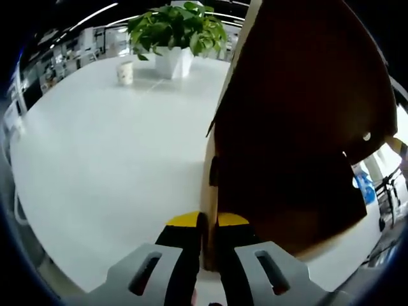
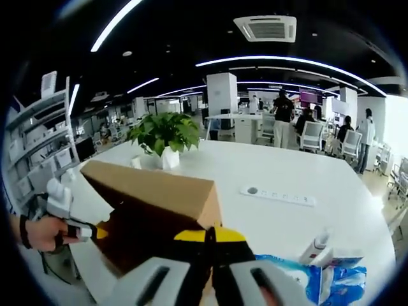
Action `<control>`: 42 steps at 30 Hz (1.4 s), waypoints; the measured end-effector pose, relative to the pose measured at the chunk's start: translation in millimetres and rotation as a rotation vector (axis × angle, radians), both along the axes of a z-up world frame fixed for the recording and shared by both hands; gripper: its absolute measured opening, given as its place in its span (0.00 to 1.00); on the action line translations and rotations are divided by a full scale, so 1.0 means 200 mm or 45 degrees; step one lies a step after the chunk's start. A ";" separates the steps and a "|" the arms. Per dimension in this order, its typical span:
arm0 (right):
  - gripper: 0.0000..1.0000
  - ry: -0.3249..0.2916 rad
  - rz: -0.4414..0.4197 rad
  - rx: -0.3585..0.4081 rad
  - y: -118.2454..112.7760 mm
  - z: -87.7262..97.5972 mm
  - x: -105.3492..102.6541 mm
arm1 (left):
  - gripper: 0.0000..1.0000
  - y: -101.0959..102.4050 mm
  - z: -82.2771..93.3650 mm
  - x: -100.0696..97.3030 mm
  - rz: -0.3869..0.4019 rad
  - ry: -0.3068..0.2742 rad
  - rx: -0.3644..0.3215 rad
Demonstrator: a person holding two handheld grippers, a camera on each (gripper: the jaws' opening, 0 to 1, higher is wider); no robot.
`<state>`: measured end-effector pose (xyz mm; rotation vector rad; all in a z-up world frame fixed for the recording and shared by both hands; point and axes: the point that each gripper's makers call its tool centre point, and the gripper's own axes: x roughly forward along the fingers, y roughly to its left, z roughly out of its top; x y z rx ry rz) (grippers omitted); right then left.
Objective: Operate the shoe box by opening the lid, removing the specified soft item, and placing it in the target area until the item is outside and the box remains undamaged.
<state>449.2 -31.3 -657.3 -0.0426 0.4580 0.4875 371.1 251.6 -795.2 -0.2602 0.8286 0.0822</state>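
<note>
Left gripper (image 1: 208, 223) fingers pinch the raised cardboard shoe box lid (image 1: 299, 127). Right gripper (image 2: 210, 237) fingers clamp the shoe box (image 2: 153, 204) edge. On the table (image 1: 95, 159), a potted plant (image 1: 175, 32) and cup (image 1: 125, 72) sit at 12 o'clock; a blue-white packet (image 2: 325, 274) lies at 4 o'clock.

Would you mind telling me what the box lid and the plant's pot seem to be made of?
The box lid looks like plain brown cardboard: matte, with a raw tan cut edge. The plant's pot looks white and smooth, perhaps ceramic or plastic; the view is too small to settle which.
</note>
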 end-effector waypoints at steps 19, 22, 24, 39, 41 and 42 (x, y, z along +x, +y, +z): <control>0.00 0.012 -0.015 -0.008 -0.02 -0.11 -0.10 | 0.10 -0.01 0.00 0.02 -0.069 -0.092 -0.138; 0.00 0.003 -0.015 -0.008 -0.02 -0.12 -0.11 | 0.11 -0.01 0.00 0.02 -0.077 -0.097 -0.154; 0.00 0.007 -0.023 0.013 -0.01 -0.12 -0.12 | 0.11 -0.01 0.00 0.02 -0.086 -0.099 -0.154; 0.00 0.030 -0.030 0.025 -0.04 -0.22 -0.20 | 0.12 -0.01 0.00 0.03 -0.102 -0.108 -0.169; 0.00 0.041 -0.033 0.034 -0.04 -0.23 -0.21 | 0.13 -0.01 0.00 0.03 -0.107 -0.110 -0.168; 0.00 0.047 -0.032 0.041 -0.04 -0.24 -0.22 | 0.13 -0.02 0.00 0.03 -0.107 -0.111 -0.169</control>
